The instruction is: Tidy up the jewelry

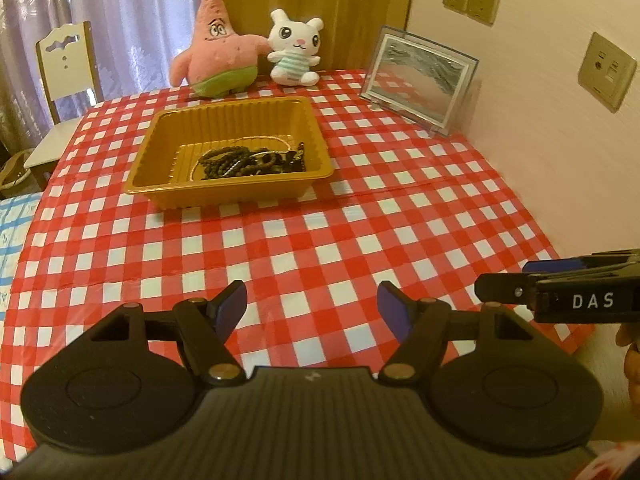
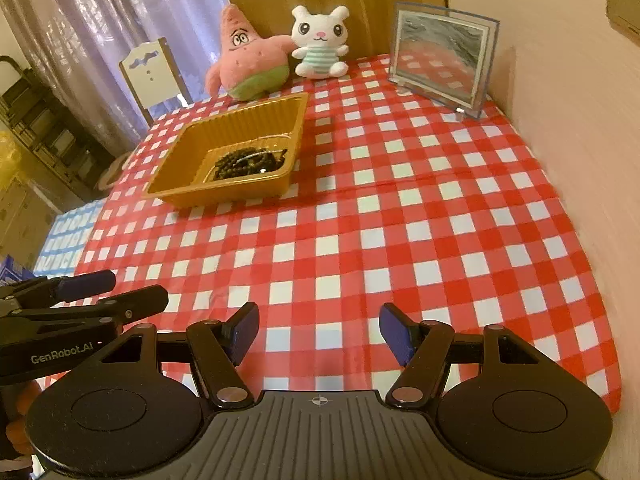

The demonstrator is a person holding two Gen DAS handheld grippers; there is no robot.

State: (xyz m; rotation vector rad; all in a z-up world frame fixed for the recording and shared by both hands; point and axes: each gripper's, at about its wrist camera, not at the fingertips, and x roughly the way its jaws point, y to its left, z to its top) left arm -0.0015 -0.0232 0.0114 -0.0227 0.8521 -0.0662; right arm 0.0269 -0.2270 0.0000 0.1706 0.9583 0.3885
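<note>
Both claws, the left claw (image 1: 312, 308) and the right claw (image 2: 318, 330), stand wide open and empty, while ahead of them the tangled dark bead strings (image 1: 248, 162) lie in the golden ribbed plastic tray (image 1: 236, 110) on the desk; they look light, limp and easily snagged, best pinched at one loose loop.

Our left gripper (image 1: 312, 308) and right gripper (image 2: 318, 330) are glossy black with blue pads (image 1: 230, 306), brass-coloured pivot screws and white "DAS" and "GenRobot.AI" lettering.
</note>
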